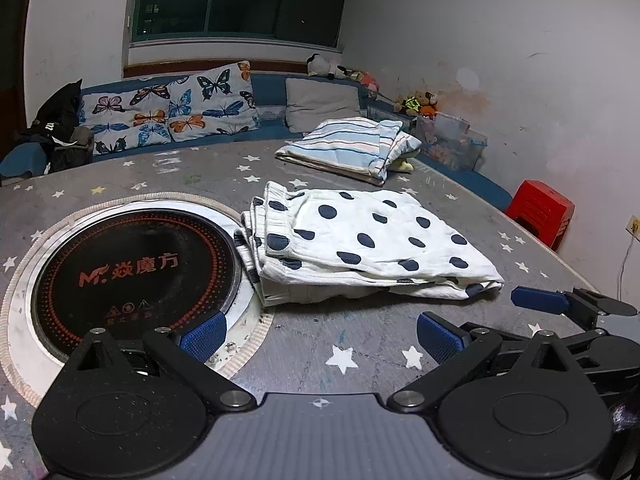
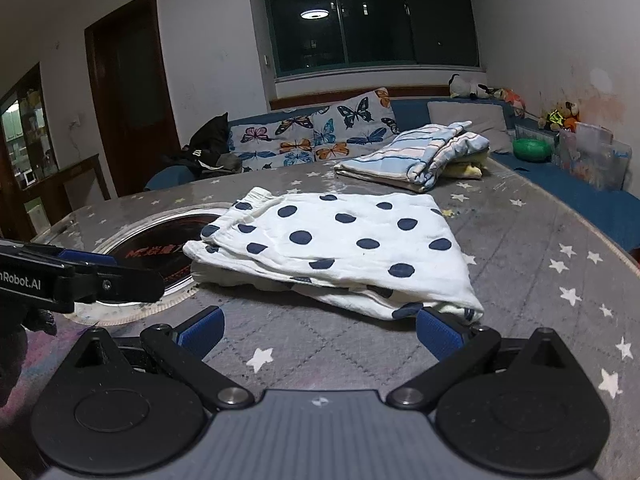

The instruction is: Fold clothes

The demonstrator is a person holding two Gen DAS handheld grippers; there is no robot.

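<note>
Both the left tongs (image 1: pixel 318 330) and right tongs (image 2: pixel 320 330) are hanging released and empty over the desk (image 2: pixel 532 240); just ahead, the polka-dot garment (image 2: pixel 340 248) is lying folded; beyond, a striped pile (image 2: pixel 416 156) is waiting, seemingly done.

The spotted cloth (image 1: pixel 360 240) looks soft and a bit crinkly, like thin cotton. The table cover (image 1: pixel 360 344) is gray quilted cloth, dull, with stitched lines. The round cooker plate (image 1: pixel 132 264) is black, smooth and shiny like glass. The gripper pads (image 1: pixel 202 338) are blue and bumpy; their arms are dull black plastic.
</note>
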